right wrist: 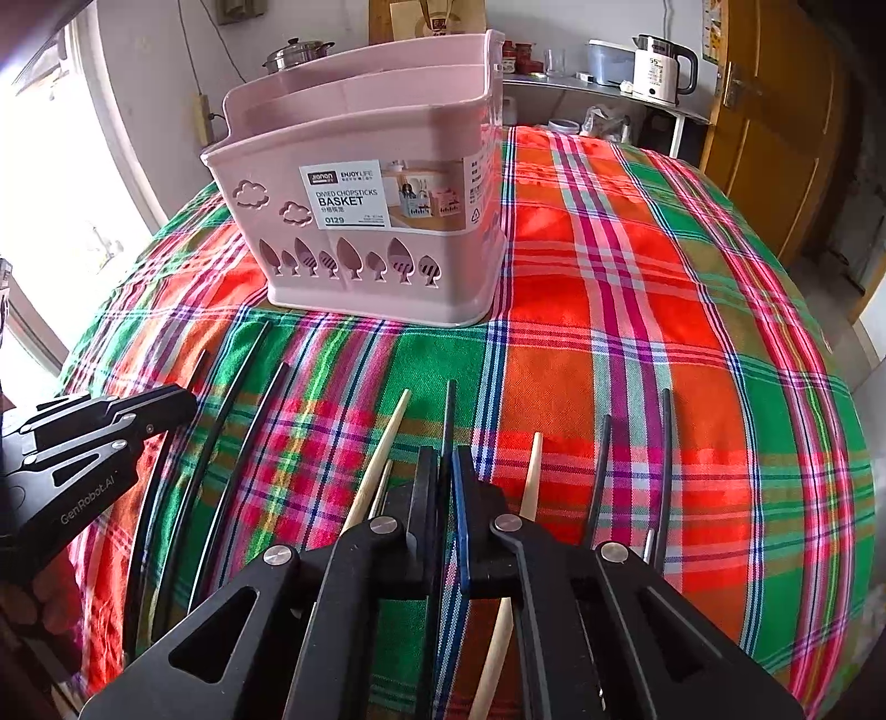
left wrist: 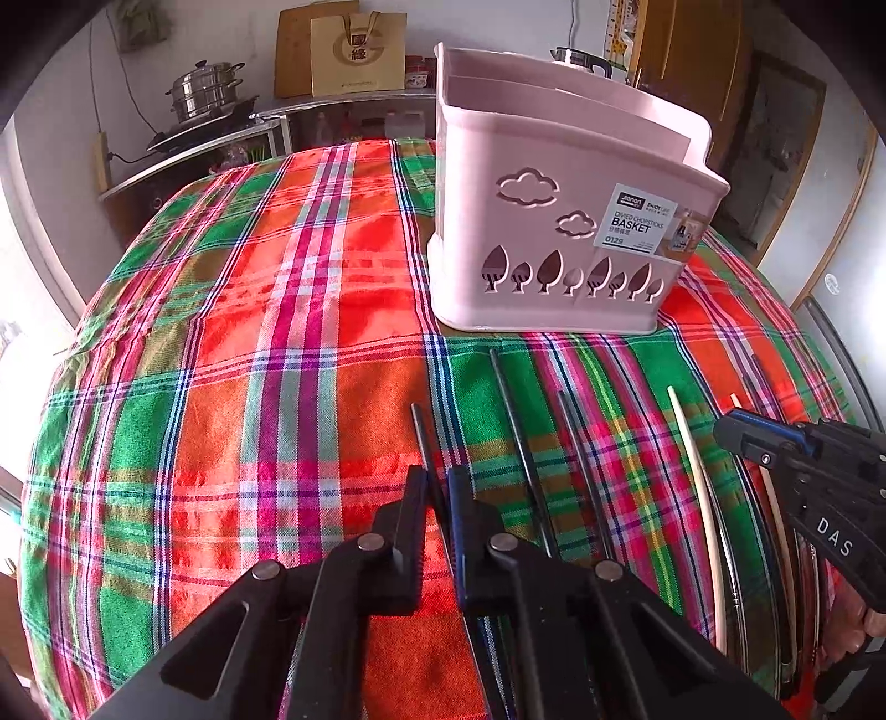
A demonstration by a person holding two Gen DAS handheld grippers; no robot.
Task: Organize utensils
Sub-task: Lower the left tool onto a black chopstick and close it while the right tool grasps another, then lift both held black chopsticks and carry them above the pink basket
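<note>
A pink divided chopsticks basket (left wrist: 559, 221) (right wrist: 365, 221) stands upright on the plaid tablecloth. Several black and pale wooden chopsticks lie in a row in front of it. My left gripper (left wrist: 437, 487) is shut on a black chopstick (left wrist: 423, 437) that points toward the basket. My right gripper (right wrist: 443, 471) is shut on another black chopstick (right wrist: 449, 410). A pale chopstick (right wrist: 382, 448) lies just left of it and another pale chopstick (right wrist: 532, 476) just right. The right gripper also shows at the right edge of the left wrist view (left wrist: 731, 432).
The plaid tablecloth (left wrist: 266, 332) (right wrist: 664, 310) covers a round table. Behind it a counter holds steel pots (left wrist: 207, 91), a paper bag (left wrist: 357, 52) and a white kettle (right wrist: 659, 69). A wooden door (right wrist: 775, 122) is at the right.
</note>
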